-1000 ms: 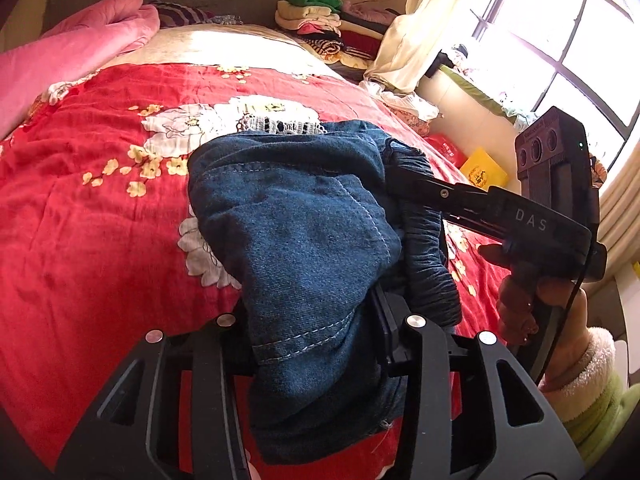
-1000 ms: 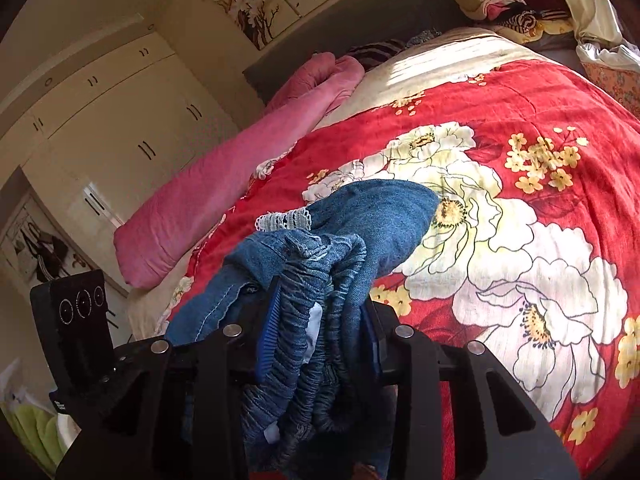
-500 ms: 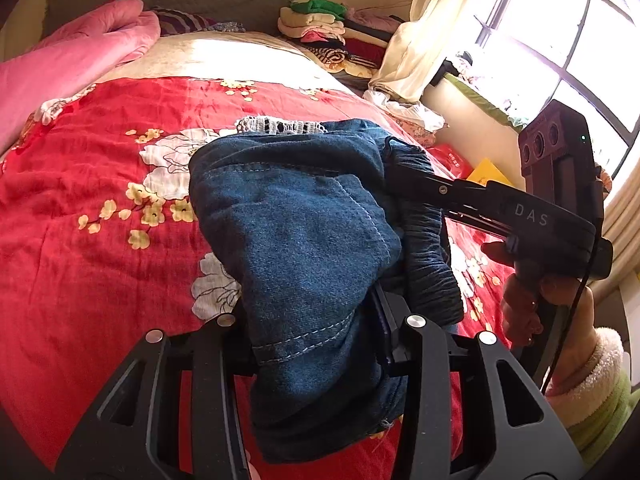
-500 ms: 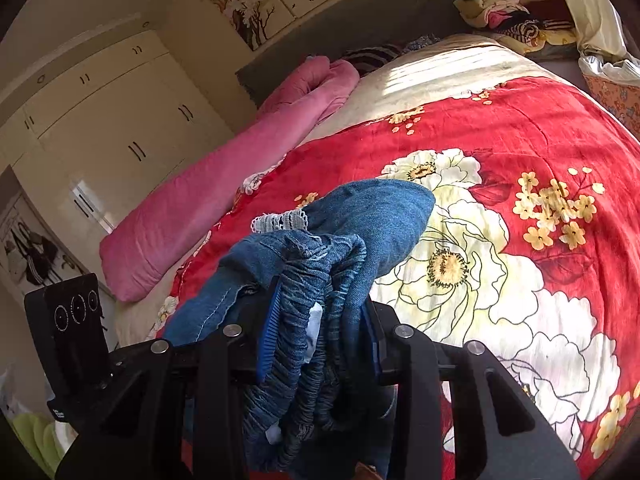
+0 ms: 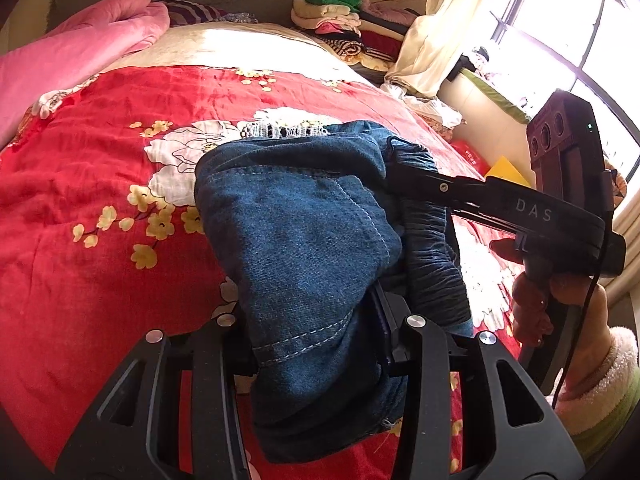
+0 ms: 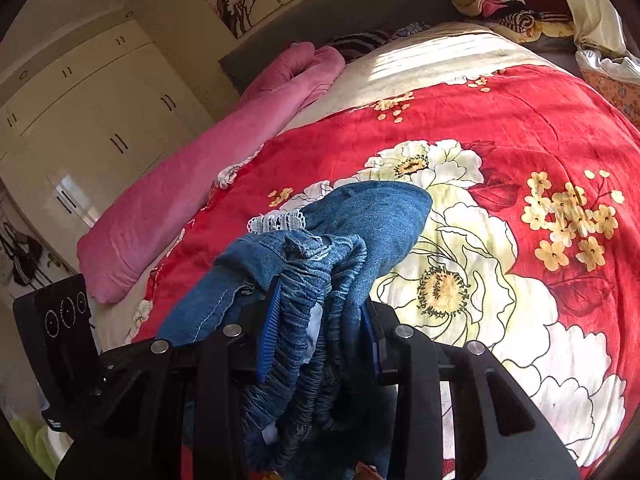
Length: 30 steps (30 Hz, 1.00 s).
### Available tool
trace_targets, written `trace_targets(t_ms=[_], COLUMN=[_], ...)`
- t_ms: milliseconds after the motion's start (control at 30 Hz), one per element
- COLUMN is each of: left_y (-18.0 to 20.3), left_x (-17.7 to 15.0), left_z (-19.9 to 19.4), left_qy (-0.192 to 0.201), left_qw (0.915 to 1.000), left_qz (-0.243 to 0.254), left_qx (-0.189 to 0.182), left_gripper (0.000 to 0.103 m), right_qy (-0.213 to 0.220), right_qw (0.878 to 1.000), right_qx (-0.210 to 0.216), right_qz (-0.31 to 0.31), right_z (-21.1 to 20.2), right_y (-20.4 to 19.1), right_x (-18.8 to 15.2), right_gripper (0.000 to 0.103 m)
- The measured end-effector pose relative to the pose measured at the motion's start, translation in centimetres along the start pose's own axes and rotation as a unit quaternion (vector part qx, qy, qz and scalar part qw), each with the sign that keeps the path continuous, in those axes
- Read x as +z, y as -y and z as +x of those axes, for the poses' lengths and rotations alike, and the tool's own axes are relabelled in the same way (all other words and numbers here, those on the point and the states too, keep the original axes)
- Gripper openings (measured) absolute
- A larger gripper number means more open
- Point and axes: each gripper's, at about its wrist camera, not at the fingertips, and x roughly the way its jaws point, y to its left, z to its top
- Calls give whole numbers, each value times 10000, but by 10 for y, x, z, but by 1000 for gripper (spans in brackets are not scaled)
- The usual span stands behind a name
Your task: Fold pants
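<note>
The blue denim pants [image 5: 304,240] hang bunched between both grippers above the red flowered bedspread [image 5: 100,184]. My left gripper [image 5: 316,340] is shut on a thick fold of denim. My right gripper [image 6: 316,328] is shut on the gathered elastic waistband [image 6: 312,280]; it also shows from the side in the left wrist view [image 5: 500,208], clamped on the waistband just right of my left gripper. A white lace trim [image 6: 276,220] sticks out at the top of the bundle. The pants' lower part is hidden below the grippers.
A pink quilt [image 6: 192,184] lies along the bed's left side. A stack of folded clothes [image 5: 340,20] sits at the head of the bed near a window and curtain [image 5: 452,32]. White wardrobes [image 6: 92,120] stand beyond the bed.
Both grippers, still holding the pants, have shifted slightly over the bedspread; the flower pattern below has slid in view. The grips look unchanged.
</note>
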Motion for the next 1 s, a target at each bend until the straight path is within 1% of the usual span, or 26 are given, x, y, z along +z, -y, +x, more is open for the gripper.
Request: trace_targets(t_ms=[167, 233, 267, 333, 400, 433, 500, 567, 867, 1000], left_y=[-7, -10, -11, -14, -18, -19, -21, -22, -20, -19], left_x=[-7, -10, -12, -15, -17, -19, -21, -23, -31, -33], left_z=[11, 13, 14, 16, 18, 19, 19, 20, 17, 16], left_qy=[-115, -134, -148, -179, -206, -215, -223, -232, -241, -236], left_qw=[9999, 9998, 9997, 9996, 9993, 9992, 9992, 9991, 9991, 9991], left_qz=[-116, -154, -169, -218, -295, -329, -344, -347, -343, -358], left_qx=[28, 44, 48, 57, 32, 21, 8, 26, 3, 8], left_gripper=[33, 38, 40, 47, 51, 53, 56, 60, 65, 66], right_qy=[-161, -209, -215, -223, -209, -206, -190, -158, -68, 25], right_qw=[9996, 9992, 9990, 9987, 9983, 9981, 9980, 9977, 9969, 9970], right_qx=[-77, -113, -153, -225, -274, -306, -338, -406, -504, -461], right_qz=[222, 323, 359, 397, 467, 491, 493, 522, 595, 626], right_z=[16, 20, 21, 22, 21, 20, 18, 15, 0, -9], right_y=[13, 18, 20, 24, 28, 30, 31, 34, 38, 36], right_x=[-5, -5, -6, -7, -9, -10, -13, -15, -24, -22], right_gripper=[34, 36, 42, 48, 54, 60, 61, 71, 81, 83])
